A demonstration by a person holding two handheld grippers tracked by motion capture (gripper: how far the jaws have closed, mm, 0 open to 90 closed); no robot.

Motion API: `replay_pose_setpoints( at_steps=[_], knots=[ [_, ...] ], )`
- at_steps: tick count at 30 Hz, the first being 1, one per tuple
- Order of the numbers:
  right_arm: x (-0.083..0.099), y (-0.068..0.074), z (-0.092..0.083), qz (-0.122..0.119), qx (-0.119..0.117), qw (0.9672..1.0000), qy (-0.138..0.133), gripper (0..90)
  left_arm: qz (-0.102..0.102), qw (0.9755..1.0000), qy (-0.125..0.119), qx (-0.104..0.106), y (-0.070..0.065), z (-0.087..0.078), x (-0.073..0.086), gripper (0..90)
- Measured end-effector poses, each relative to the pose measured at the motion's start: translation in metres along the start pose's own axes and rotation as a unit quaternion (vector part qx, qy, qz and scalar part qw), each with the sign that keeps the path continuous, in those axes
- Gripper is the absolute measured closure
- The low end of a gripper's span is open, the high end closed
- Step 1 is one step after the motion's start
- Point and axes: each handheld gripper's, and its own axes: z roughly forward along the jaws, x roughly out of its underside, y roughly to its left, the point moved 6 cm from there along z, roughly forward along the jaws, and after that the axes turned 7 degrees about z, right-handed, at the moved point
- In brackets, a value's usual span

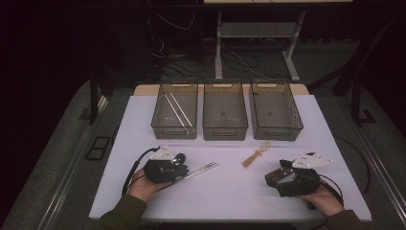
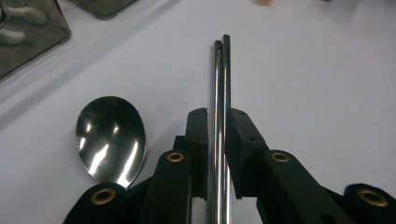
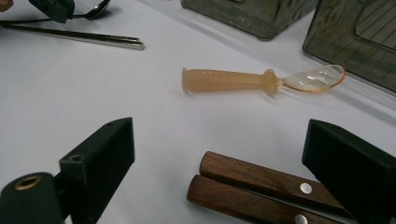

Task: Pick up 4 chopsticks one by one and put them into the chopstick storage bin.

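My left gripper is shut on a pair of metal chopsticks that lie on the white table and stick out ahead of the jaws. In the high view this gripper is at front left, with the chopsticks pointing right. A metal spoon lies just left of its jaws. My right gripper stands open at front right, with two wooden handles with rivets on the table between its jaws. An orange plastic spoon lies beyond it.
Three dark see-through bins stand in a row at the back: the left bin holds white chopsticks, beside it are the middle bin and the right bin. The table's edges are close to both hands.
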Motion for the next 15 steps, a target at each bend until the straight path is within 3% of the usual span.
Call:
replay_pose_setpoints(
  at_steps=[15],
  knots=[
    [0.0004,-0.0009,0.0001,0.001,0.002,1.0,0.003,9.5,-0.003,0.9999,0.011,0.01,-0.0005,0.0072,0.0019,82.1]
  ],
)
